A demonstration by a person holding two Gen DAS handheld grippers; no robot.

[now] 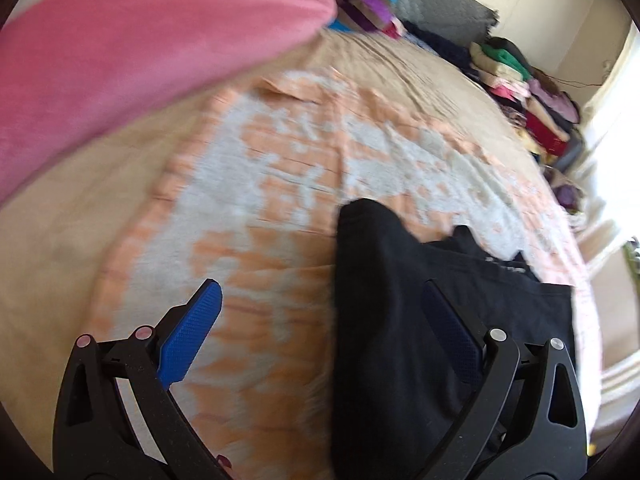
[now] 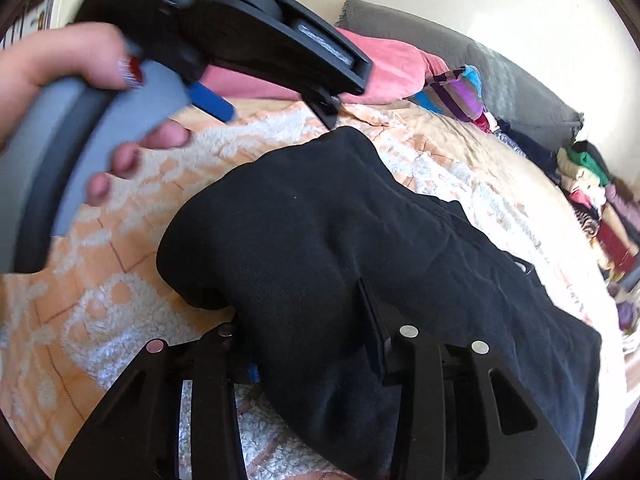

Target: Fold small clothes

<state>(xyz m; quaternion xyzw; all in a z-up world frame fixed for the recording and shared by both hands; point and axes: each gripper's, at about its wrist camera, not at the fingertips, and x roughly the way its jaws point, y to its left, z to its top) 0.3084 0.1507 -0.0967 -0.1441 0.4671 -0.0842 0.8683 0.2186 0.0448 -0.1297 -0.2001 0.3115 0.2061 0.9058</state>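
**Inspector:** On the orange-and-white blanket [image 2: 100,320], a black garment [image 2: 320,220] is lying in a rumpled mound, bunched high at the near end and spreading flatter toward your right. It is plain, dark and soft, and the fabric is showing broad folds.

**Operator:** Any label on it?

**Inspector:** A small patch of white marking [image 1: 505,265] is showing near the garment's far edge in the left wrist view. It is too blurred to read.

**Operator:** Gripper status?

**Inspector:** Your right gripper [image 2: 316,332] is clamping the near bunch of the black garment; cloth is filling the space between its fingers and hiding the left pad. Your left gripper [image 1: 324,320] is standing wide apart and gripping nothing: one blue pad [image 1: 192,336] is hovering over the blanket, the other over the garment's left edge. In the right wrist view you are seeing your left hand [image 2: 60,80] holding that gripper above the blanket, apart from the cloth.

**Operator:** Room to work?

**Inspector:** Blanket is lying bare to the left of the garment. A tan sheet [image 1: 52,240] is bordering it farther left. A pink pillow [image 1: 140,40] is sitting at the head, with a striped item [image 2: 452,92] just beside it. Stacks of folded clothes [image 2: 600,200] are lining the far right edge, well apart from the garment. A grey quilted headboard [image 2: 520,92] is running behind them.
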